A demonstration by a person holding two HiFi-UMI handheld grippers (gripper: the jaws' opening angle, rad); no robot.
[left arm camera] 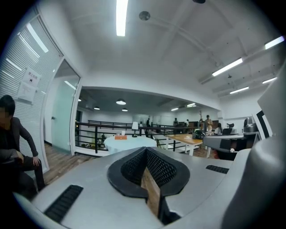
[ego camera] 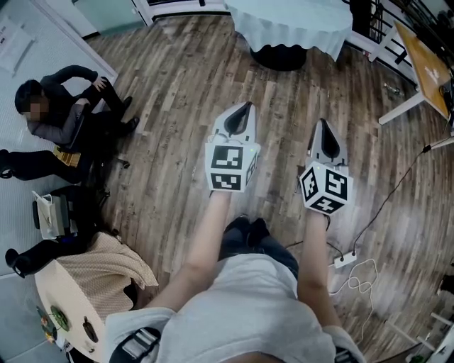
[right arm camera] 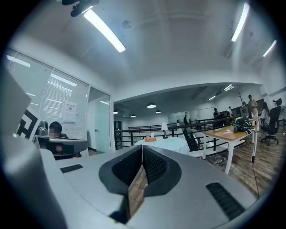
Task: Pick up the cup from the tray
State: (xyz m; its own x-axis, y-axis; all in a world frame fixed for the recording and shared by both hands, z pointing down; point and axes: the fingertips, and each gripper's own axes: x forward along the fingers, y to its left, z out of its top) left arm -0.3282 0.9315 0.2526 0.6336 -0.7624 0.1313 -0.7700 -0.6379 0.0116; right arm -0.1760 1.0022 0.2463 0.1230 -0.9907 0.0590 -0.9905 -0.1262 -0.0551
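A wood floor (ego camera: 177, 71) lies below, with a round white table (ego camera: 291, 21) far off. The left gripper (ego camera: 245, 111) and right gripper (ego camera: 324, 125) are both closed tight, holding nothing

Brown wood-grain floor (ego camera: 177, 78), pale blue tablecloth (ego camera: 291, 25), grey left claw (ego camera: 246, 106) with black-and-white markers (ego camera: 228, 167).

The left forearm (ego camera: 204, 244) and right forearm (ego camera: 313, 259) stretch forward side by side. The left gripper (ego camera: 246, 106) has its jaws pressed together, empty. Just to its right, the right gripper (ego camera: 324, 123) is likewise closed and empty.
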